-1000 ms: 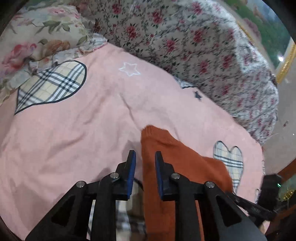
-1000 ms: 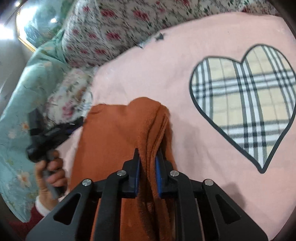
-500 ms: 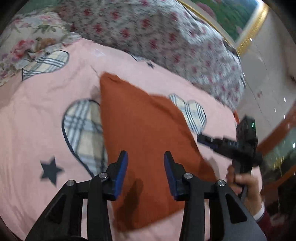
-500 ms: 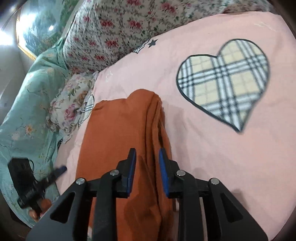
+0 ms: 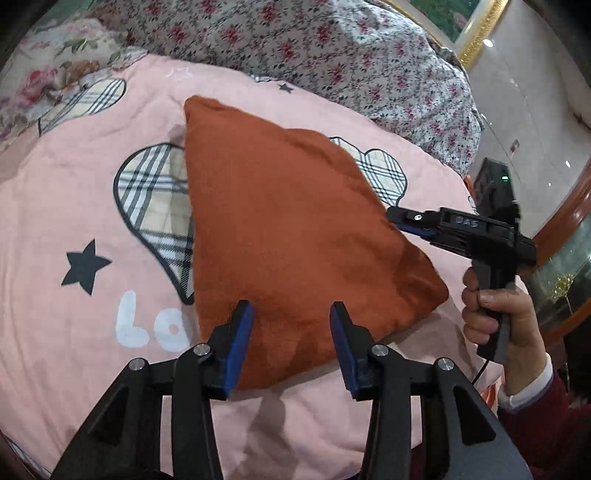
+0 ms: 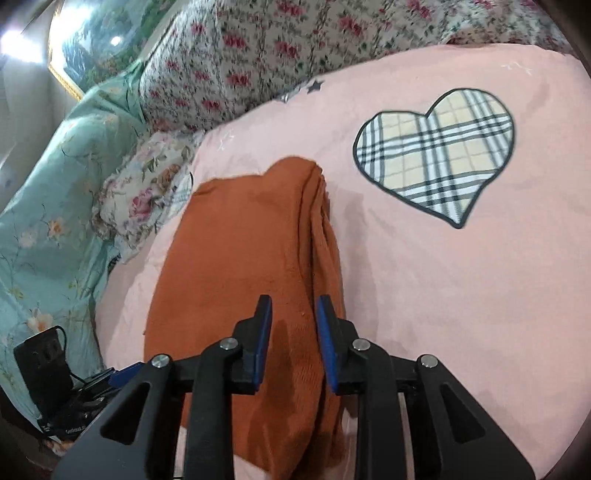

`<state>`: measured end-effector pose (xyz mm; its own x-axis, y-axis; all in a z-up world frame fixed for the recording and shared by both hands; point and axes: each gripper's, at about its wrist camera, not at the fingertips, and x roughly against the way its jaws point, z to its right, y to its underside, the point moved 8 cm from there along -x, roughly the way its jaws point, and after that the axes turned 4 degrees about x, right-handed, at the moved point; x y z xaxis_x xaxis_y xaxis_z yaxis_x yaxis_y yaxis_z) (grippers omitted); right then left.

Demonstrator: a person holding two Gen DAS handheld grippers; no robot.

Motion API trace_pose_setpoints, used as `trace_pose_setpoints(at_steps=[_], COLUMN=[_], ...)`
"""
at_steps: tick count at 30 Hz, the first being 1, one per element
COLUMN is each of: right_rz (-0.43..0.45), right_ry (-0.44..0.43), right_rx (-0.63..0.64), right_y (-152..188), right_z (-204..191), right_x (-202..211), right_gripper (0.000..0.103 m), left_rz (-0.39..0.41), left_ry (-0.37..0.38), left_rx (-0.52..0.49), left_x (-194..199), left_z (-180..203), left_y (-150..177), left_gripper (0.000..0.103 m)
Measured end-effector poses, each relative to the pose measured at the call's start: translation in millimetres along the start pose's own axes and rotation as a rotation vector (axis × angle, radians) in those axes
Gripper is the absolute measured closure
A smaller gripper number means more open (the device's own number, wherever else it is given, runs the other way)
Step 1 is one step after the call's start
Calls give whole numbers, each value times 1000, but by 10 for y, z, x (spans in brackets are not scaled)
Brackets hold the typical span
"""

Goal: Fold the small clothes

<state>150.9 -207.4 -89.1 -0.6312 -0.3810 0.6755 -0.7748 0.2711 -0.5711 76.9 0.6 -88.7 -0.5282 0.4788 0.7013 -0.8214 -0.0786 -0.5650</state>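
Observation:
An orange knitted garment [image 5: 288, 221] lies folded flat on the pink blanket [image 5: 74, 206]. My left gripper [image 5: 291, 314] hovers over its near edge; its jaws are opening, the blue pads stand apart and clear of the cloth. In the right wrist view the garment [image 6: 229, 258] shows a stacked fold along its right side. My right gripper [image 6: 293, 306] is open just above that fold, pads not pressing on it. The right gripper [image 5: 410, 221], held by a hand [image 5: 491, 314], also shows at the garment's right edge. The left gripper's tip [image 6: 125, 371] peeks in low on the left.
The pink blanket [image 6: 461, 295] carries plaid hearts [image 6: 436, 155] and a black star [image 5: 85, 266]. A flowered quilt [image 5: 351, 62] is heaped behind, a teal floral cover [image 6: 44, 206] lies to the left. A gilt-framed picture [image 5: 476, 33] hangs on the wall.
The right gripper let go of the garment's fold and drew back. The left gripper swung back from the garment's corner, opened wider, and now sees the whole folded piece.

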Motion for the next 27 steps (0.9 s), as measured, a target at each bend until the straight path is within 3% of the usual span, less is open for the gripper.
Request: trace_pose_setpoints(at_steps=[4,6,8,9,12,14,16,18,22,27], right_rz=[-55,-55,-64,-66,46,111,120,58,0,10], right_ry=[9,-8,-34,-55,-167,-191,-121,-77,-27,3], right_rx=[-4,-20,-33,-35,-11,-11,-10,-52,-109,-136], right_y=[17,0,-27,-45,-236,-307,-287,-172,23,19], right_z=[91,105,68,4,-352,-428,-298,-75,222,347], right_x=[-244,-275,-297,-277,73,274,287,115,-154,-183], right_gripper=[76,76,78,94,94,94,94,94,94,94], left_rz=[0,3,-5,-6,0,6,0,-14,-45,-44], left_ry=[13,10,-6,-6,0,-8,-14,-8,-29,-16], left_rx=[18,3,-4,0,9,-5,-13,-6,21,38], left_x=[25,32,6,1,36,45,6,-60,-222,-204], left_z=[-44,-27,-43,-54,-54,-37,-44,-72,-204,-239], left_y=[-20,-37,-39,-49,-64,-82,-76,-45,34,40], left_gripper=[58,50,51,51,51,51,53,55,63,64])
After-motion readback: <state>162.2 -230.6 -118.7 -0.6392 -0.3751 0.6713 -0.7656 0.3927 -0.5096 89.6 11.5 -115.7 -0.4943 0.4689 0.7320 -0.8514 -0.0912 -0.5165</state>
